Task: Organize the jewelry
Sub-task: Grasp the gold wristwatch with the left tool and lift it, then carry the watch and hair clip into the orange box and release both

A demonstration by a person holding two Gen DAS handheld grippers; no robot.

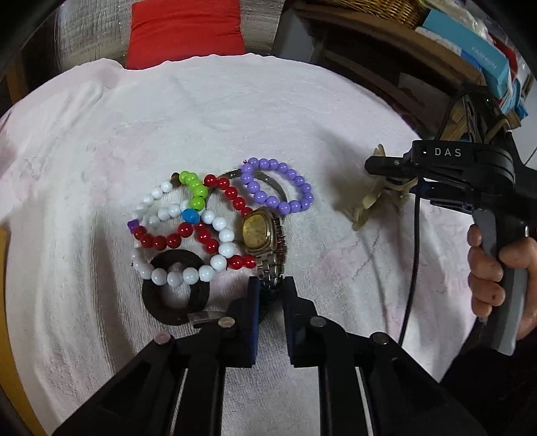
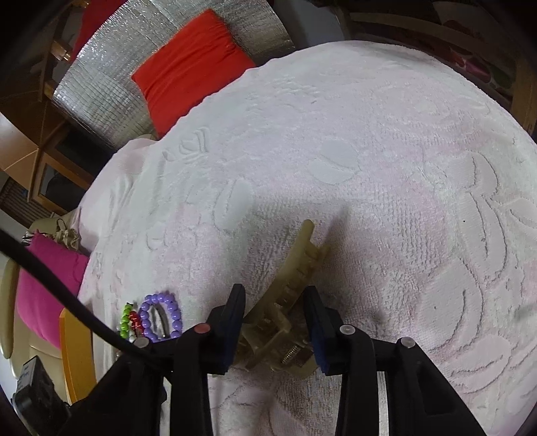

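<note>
A pile of jewelry lies on a pale pink towel (image 1: 100, 141): a purple bead bracelet (image 1: 278, 184), a red bead bracelet (image 1: 231, 194), a white bead bracelet (image 1: 188, 275), green beads (image 1: 194, 187), a dark ring (image 1: 176, 286) and a gold watch (image 1: 260, 231) with a metal band (image 1: 273, 268). My left gripper (image 1: 271, 288) is shut on the end of the watch band. My right gripper (image 2: 273, 302) is shut on an olive hair claw clip (image 2: 288, 285), held just above the towel; it also shows in the left wrist view (image 1: 365, 204).
A red cushion (image 1: 186, 32) and silver foil sheet (image 2: 100, 90) lie beyond the towel's far edge. Shelves with boxes (image 1: 476, 50) stand at the right. A pink cushion (image 2: 47, 285) sits left of the towel. The purple bracelet (image 2: 161, 315) shows left of my right gripper.
</note>
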